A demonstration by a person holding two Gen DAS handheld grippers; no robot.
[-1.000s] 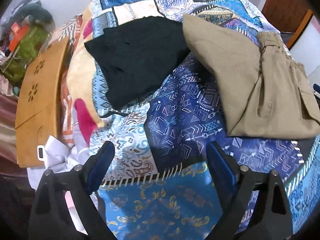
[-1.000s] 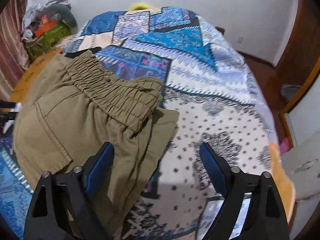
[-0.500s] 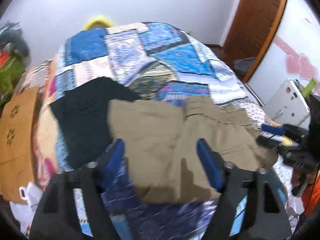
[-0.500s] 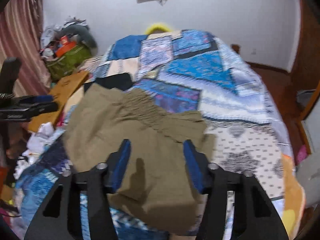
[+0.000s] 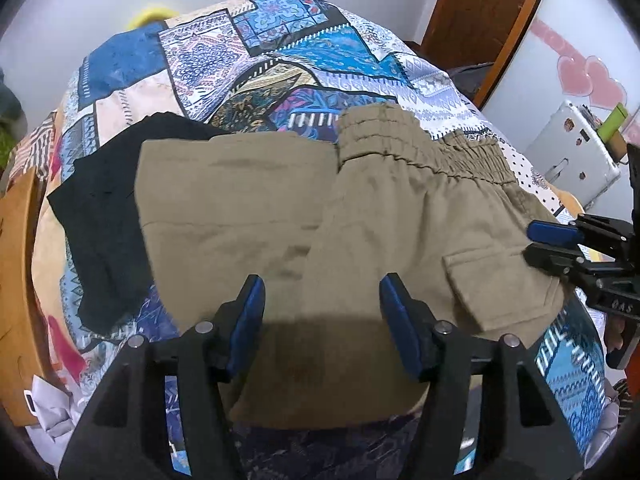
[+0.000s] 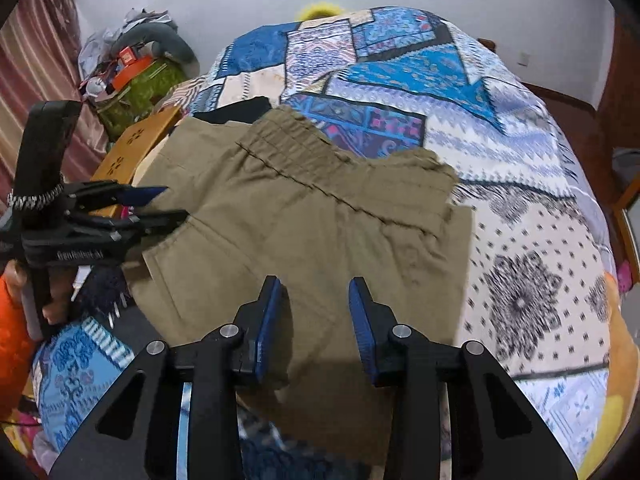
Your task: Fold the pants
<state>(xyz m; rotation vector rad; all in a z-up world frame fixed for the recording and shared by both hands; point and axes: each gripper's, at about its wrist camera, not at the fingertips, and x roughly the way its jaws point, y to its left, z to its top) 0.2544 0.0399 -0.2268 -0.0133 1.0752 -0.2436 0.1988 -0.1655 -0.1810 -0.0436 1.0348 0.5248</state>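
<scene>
Both grippers (image 5: 322,320) (image 6: 314,320), jaws just narrowing, hold nothing above khaki pants (image 5: 360,216) lying crosswise, waistband far.

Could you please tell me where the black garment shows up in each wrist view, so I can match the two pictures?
Left wrist view: the black garment lies at left of centre, its right edge tucked under the khaki pants.
Right wrist view: only a small dark corner shows at upper left, just beyond the pants' far edge.
Shared landmark: the pants' gathered elastic waistband.
</scene>
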